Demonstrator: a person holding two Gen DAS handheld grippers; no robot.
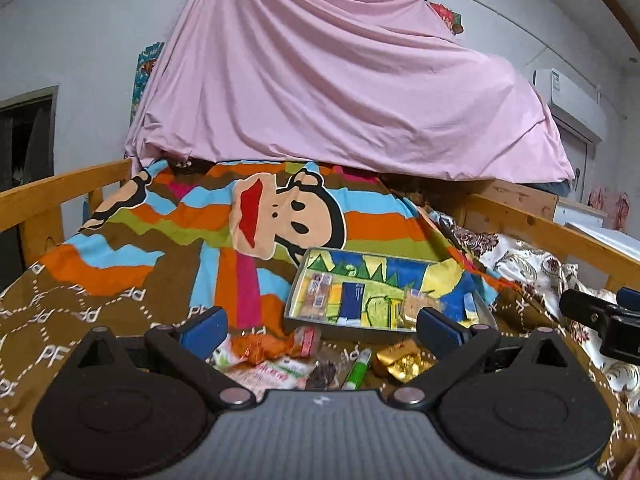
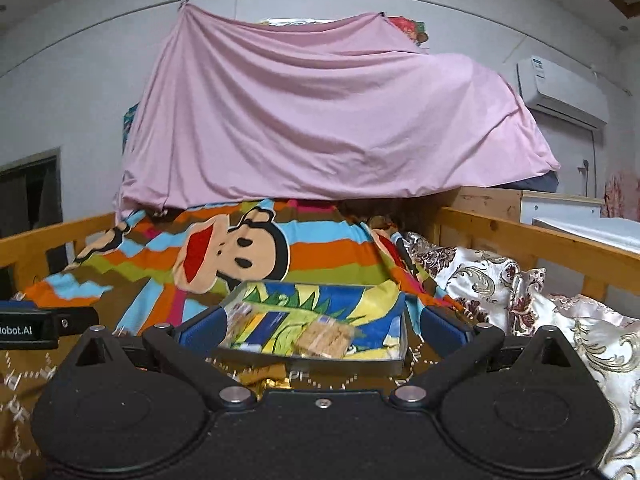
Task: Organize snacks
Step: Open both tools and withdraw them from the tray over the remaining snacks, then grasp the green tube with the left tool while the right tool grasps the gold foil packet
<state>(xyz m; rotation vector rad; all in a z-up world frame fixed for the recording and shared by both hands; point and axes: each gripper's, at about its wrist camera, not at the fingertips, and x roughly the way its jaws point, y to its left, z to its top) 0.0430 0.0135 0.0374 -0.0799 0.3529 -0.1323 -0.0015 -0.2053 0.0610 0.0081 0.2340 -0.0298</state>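
While both pairs of blue-padded fingers stand wide apart and hold nothing, the left gripper [image 1: 320, 330] hovers over loose snacks [image 1: 280, 360] on the bedspread [image 1: 120, 280], among them a green tube [image 1: 359, 369] pointing away toward the tray [image 1: 304, 322]. Only the left wrist view shows this pile. The right gripper [image 2: 320, 330] faces the tray [image 2: 320, 362], its long axis running left to right, with a cracker packet [image 2: 326, 338] inside.

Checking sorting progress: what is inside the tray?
The tray holds a few wrapped snacks: a biscuit pack, a dark blue packet and a cracker pack. Its near wall hides the front strip.
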